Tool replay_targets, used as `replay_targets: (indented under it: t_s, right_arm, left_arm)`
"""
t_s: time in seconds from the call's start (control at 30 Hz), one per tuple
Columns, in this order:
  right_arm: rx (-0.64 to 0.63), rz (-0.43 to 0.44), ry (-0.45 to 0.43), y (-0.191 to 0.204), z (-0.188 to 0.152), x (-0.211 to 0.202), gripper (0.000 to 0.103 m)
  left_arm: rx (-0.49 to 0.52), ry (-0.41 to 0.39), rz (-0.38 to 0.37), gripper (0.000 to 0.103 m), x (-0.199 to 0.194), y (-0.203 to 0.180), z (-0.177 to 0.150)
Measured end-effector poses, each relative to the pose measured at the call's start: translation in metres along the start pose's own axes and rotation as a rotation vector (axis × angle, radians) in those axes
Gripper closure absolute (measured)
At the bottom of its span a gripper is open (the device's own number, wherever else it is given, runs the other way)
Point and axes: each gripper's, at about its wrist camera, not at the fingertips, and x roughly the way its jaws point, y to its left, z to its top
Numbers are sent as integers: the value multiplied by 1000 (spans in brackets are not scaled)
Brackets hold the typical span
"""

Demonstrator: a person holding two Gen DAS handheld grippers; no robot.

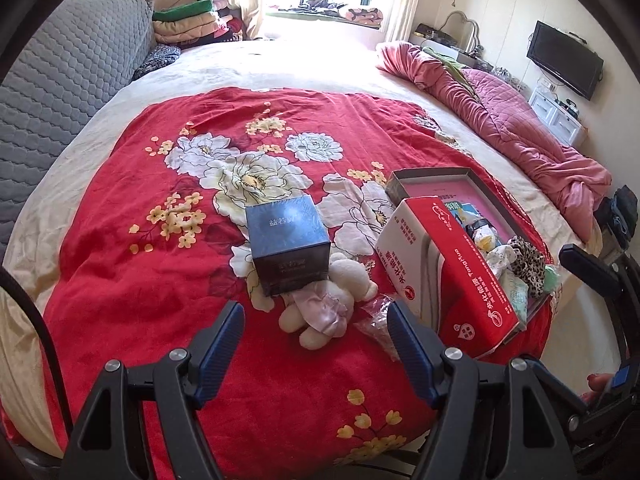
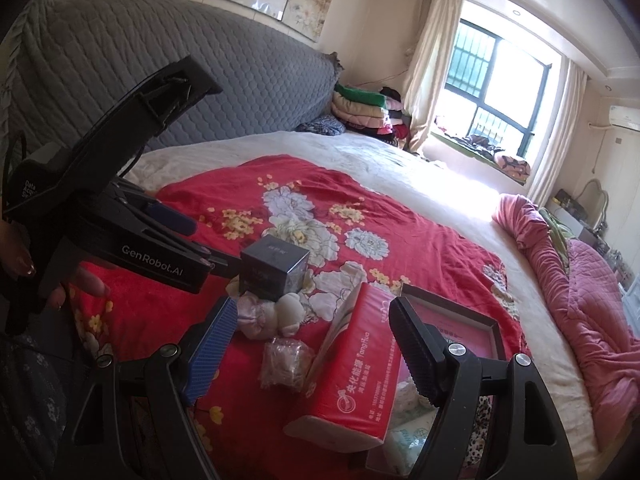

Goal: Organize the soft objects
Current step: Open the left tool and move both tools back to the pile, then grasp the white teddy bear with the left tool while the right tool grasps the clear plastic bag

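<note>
A cream plush toy (image 1: 332, 296) with a pale pink cloth lies on the red floral blanket (image 1: 120, 264), leaning against a dark blue box (image 1: 286, 244). My left gripper (image 1: 316, 320) hovers just short of the toy, open, with nothing between its pads. Right of the toy lie a clear plastic bag (image 1: 376, 320) and a red tissue pack (image 1: 452, 272). In the right wrist view my right gripper (image 2: 316, 344) is open above the bag (image 2: 286, 364) and the tissue pack (image 2: 356, 364), pressing on neither. The left gripper (image 2: 200, 240) shows there at the left, beside the blue box (image 2: 274, 266) and the toy (image 2: 280, 312).
A shallow grey tray (image 1: 436, 174) with a pink inside holds several small soft items, among them a leopard-print scrunchie (image 1: 528, 264). A rumpled pink quilt (image 1: 520, 132) lies along the bed's right side. A grey quilted headboard (image 1: 60, 80) and folded bedding (image 1: 188, 20) stand at the left.
</note>
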Motion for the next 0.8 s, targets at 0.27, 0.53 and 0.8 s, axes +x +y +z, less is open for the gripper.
replay_targets:
  t_s: [0.27, 0.53, 0.8]
  right_arm:
    - [-48, 21, 39, 16, -4, 12, 24]
    - [-81, 28, 77, 25, -10, 22, 24]
    - [-125, 26, 119, 33, -17, 36, 24]
  left_arm:
    - [-4, 40, 4, 30, 17, 7, -7]
    - [-10, 76, 4, 30, 33, 13, -16]
    - [-15, 108, 2, 30, 46, 18, -22]
